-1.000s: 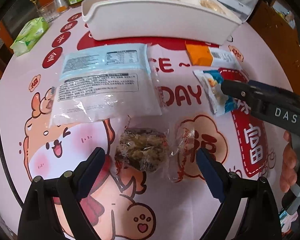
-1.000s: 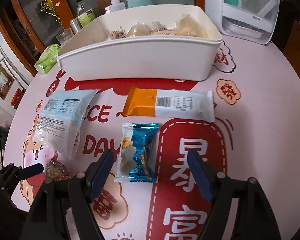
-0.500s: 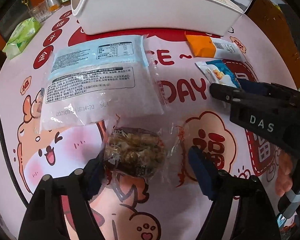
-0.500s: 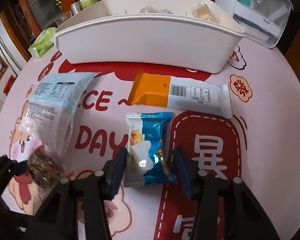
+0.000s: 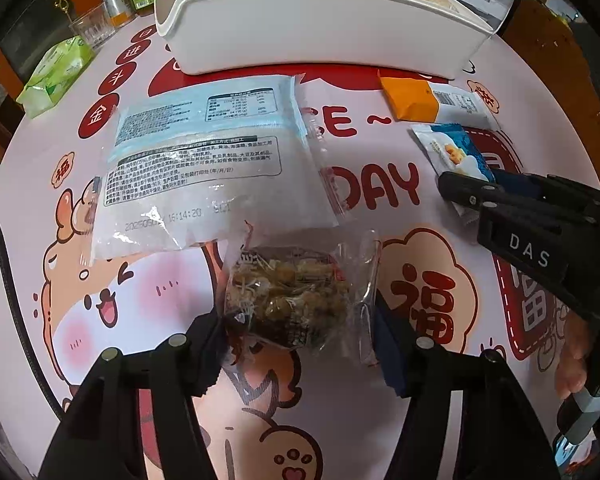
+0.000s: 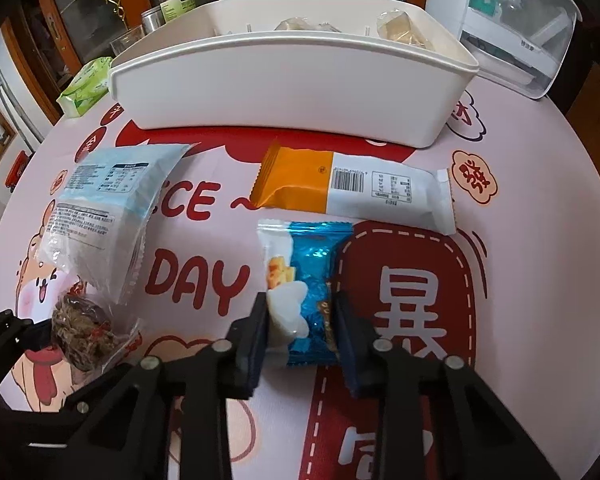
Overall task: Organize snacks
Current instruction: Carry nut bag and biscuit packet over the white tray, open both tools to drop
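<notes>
My left gripper (image 5: pixel 300 332) is shut on a clear-wrapped brown snack ball (image 5: pixel 288 300), which still rests on the pink tablecloth. My right gripper (image 6: pixel 300 320) is shut on a blue and white snack packet (image 6: pixel 300 280), also low on the table; it shows in the left wrist view (image 5: pixel 452 156) too. A large pale blue packet (image 5: pixel 208 164) lies just beyond the snack ball. An orange and white bar (image 6: pixel 352 188) lies beyond the blue packet. The white bin (image 6: pixel 292 84) with several wrapped snacks inside stands at the back.
A green tissue pack (image 5: pixel 56 76) lies at the far left edge. Jars and bottles (image 5: pixel 120 0) stand behind the bin's left end. A white and clear appliance (image 6: pixel 512 28) stands at the back right. The other gripper's body (image 5: pixel 540 232) is close on the right.
Both grippers moved forward and closed: the left one onto the brown snack ball, the right one onto the blue packet.
</notes>
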Action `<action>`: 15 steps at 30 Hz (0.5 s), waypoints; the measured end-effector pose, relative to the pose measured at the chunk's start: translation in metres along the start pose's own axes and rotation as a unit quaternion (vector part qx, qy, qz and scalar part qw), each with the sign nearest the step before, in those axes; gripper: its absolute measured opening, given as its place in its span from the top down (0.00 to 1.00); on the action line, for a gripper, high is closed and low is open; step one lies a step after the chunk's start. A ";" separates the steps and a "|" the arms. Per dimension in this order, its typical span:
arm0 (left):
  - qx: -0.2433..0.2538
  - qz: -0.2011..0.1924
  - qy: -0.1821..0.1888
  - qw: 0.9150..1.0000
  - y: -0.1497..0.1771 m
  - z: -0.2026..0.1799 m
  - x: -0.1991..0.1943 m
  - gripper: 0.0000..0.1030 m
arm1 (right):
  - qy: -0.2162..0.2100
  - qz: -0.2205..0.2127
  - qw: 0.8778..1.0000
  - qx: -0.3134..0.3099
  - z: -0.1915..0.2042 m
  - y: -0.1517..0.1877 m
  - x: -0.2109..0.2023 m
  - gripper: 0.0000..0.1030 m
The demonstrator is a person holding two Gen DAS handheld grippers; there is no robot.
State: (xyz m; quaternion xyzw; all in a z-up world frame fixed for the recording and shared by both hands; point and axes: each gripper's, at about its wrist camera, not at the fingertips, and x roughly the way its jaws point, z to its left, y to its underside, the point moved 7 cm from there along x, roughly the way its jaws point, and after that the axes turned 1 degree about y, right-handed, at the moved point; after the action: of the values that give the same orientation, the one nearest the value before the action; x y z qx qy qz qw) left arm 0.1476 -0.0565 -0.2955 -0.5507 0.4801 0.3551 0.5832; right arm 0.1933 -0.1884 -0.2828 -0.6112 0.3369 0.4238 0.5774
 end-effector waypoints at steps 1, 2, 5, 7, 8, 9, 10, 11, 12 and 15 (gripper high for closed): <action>-0.003 0.001 0.001 1.000 0.002 0.000 -0.001 0.41 | -0.004 0.004 1.000 0.000 0.001 0.001 -0.001 0.72; -0.005 0.002 0.003 1.000 0.002 -0.002 0.000 0.41 | -0.008 0.005 1.000 0.000 0.002 0.002 -0.002 0.72; -0.010 0.002 0.004 1.000 0.006 -0.002 -0.003 0.42 | -0.010 0.000 1.000 -0.001 0.003 0.004 -0.010 0.72; -0.011 -0.001 0.003 1.000 0.008 -0.003 -0.008 0.42 | -0.014 -0.003 1.000 -0.001 0.003 0.005 -0.015 0.72; -0.011 -0.002 0.004 1.000 0.009 -0.002 -0.010 0.42 | -0.017 -0.005 1.000 0.000 0.003 0.005 -0.018 0.72; -0.012 -0.004 0.004 1.000 0.009 -0.002 -0.012 0.42 | -0.019 -0.006 1.000 0.001 0.003 0.005 -0.021 0.72; -0.013 -0.006 0.004 1.000 0.009 -0.002 -0.016 0.42 | -0.021 -0.009 1.000 0.001 0.003 0.006 -0.025 0.72; -0.014 -0.009 0.005 1.000 0.008 -0.003 -0.020 0.42 | -0.023 -0.012 1.000 0.000 0.002 0.006 -0.029 0.72; -0.014 -0.012 0.005 1.000 0.007 -0.003 -0.023 0.42 | -0.024 -0.015 1.000 0.000 0.002 0.006 -0.033 0.72; -0.014 -0.027 0.010 0.999 0.002 -0.006 -0.041 0.42 | -0.027 -0.028 0.999 -0.002 0.001 0.003 -0.046 0.72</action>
State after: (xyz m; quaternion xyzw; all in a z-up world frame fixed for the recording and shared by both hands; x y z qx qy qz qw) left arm 0.1329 -0.0573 -0.2563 -0.5752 0.4656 0.3405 0.5800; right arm 0.1711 -0.1913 -0.2427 -0.6095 0.3032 0.4246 0.5969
